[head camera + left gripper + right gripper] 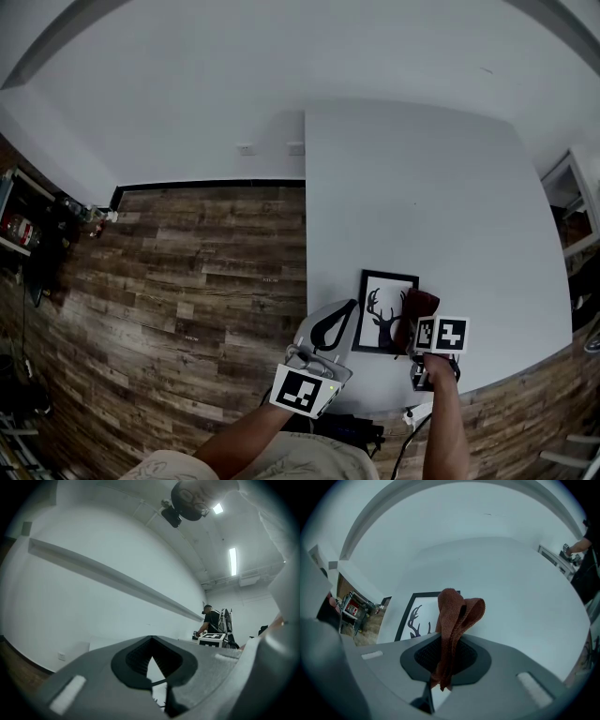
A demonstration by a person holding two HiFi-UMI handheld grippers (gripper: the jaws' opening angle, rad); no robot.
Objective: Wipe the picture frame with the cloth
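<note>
A black picture frame with a deer silhouette lies flat near the front edge of the white table. My right gripper is shut on a brown cloth, held over the frame's right edge. In the right gripper view the cloth sticks up folded from the right gripper, and the picture frame lies just beyond to the left. My left gripper sits by the frame's left side at the table's corner. The left gripper is tilted upward, jaws together with nothing between them.
Wood floor lies left of the table. A shelf with items stands at the far left. Another person works at a distant table. The table's left edge and front edge run close to the frame.
</note>
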